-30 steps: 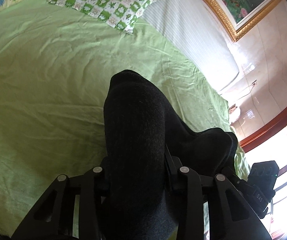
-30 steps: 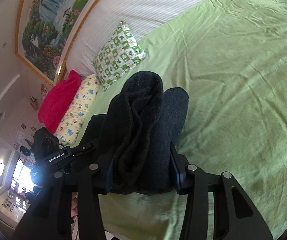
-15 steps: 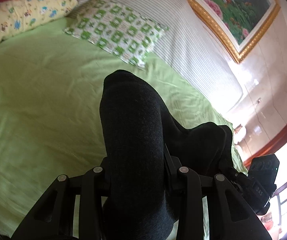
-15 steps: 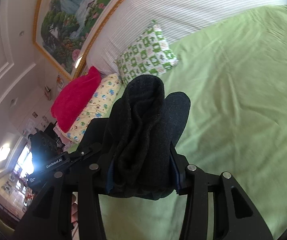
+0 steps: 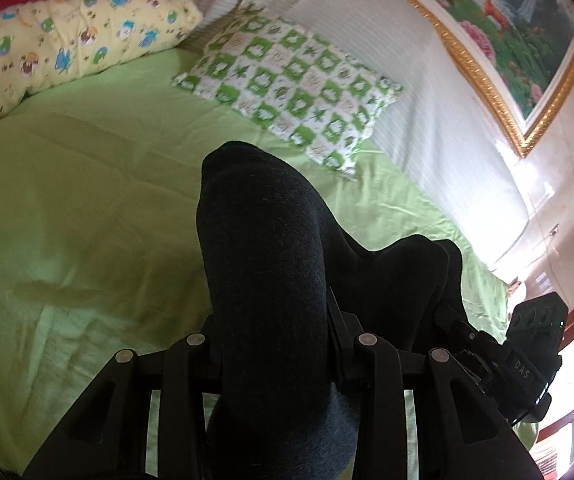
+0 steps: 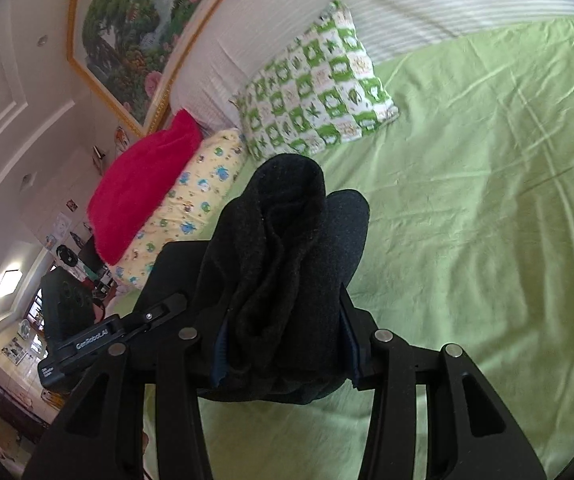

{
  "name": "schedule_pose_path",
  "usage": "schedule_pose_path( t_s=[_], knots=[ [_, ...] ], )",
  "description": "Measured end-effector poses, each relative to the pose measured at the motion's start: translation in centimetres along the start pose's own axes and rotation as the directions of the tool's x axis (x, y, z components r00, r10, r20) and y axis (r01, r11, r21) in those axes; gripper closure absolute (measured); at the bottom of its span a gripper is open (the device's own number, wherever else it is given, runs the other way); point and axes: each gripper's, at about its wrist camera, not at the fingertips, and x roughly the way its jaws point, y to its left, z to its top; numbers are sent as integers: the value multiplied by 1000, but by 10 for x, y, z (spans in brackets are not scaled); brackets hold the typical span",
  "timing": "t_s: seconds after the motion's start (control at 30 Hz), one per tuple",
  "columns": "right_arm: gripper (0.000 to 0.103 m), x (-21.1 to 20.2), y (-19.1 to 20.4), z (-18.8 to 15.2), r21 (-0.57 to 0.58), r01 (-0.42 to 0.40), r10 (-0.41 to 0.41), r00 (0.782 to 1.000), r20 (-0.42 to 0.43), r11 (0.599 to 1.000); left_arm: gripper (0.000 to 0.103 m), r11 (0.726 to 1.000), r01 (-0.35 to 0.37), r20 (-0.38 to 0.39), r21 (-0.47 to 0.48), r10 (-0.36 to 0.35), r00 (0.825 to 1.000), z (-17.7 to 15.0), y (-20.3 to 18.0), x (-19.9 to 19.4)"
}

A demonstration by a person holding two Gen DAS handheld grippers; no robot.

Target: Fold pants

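The left tongs (image 5: 275,320) are clenched on a thick bunch of the black pants (image 5: 263,248), with dark knit cloth packed between the two fingers and rising past them in a rounded hump toward 12 o'clock. From that hump the cloth runs on toward 3 o'clock, where a second, lower fold reaches the other tool's black housing at the right edge of the left wrist view.

The right tongs (image 6: 283,328) are likewise clamped on the pants (image 6: 287,240); here the cloth is rolled and creased into several layers, its top standing above the fingers at 12 o'clock, with a smoother lobe beside it at 1 o'clock. The left tool's black body shows at 9 o'clock in the right wrist view, close to the same bunch of cloth. The pants are held up off the bed (image 6: 487,220) between the two tongs, over its light green sheet (image 5: 67,220).

Further out, a green-and-white checked pillow (image 5: 287,92) lies on the sheet at 12 o'clock in the left wrist view, against the striped white headboard (image 5: 427,100). A yellow pillow (image 5: 59,52) with small cartoon prints lies at 10 o'clock, and a red cushion (image 6: 143,188) rests on top of it. A gold-framed painting (image 6: 135,32) of flowers and trees hangs on the wall above the headboard.
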Motion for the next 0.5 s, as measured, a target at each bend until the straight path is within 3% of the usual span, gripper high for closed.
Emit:
schedule_pose_path(
  t_s=[0.1, 0.23, 0.33, 0.37, 0.5],
  knots=[
    [54, 11, -4, 1, -13, 50, -51, 998, -22, 999, 62, 1000, -31, -18, 6, 31, 999, -3, 7, 7],
    [43, 12, -10, 1, -43, 125, -126, 992, -17, 991, 36, 996, -90, -9, 11, 91, 996, -9, 13, 6],
    [43, 10, -19, 3, -65, 188, -190, 982, -17, 980, 30, 992, -123, 1, 21, 123, 992, -12, 19, 4],
    [38, 9, -23, 4, -65, 208, -210, 978, -17, 976, 30, 992, -124, -2, 21, 124, 992, -13, 21, 6],
    [34, 10, -37, 5, -53, 234, -235, 972, -22, 971, 28, 987, -153, -5, 43, 154, 988, -16, 20, 13]
  ],
)
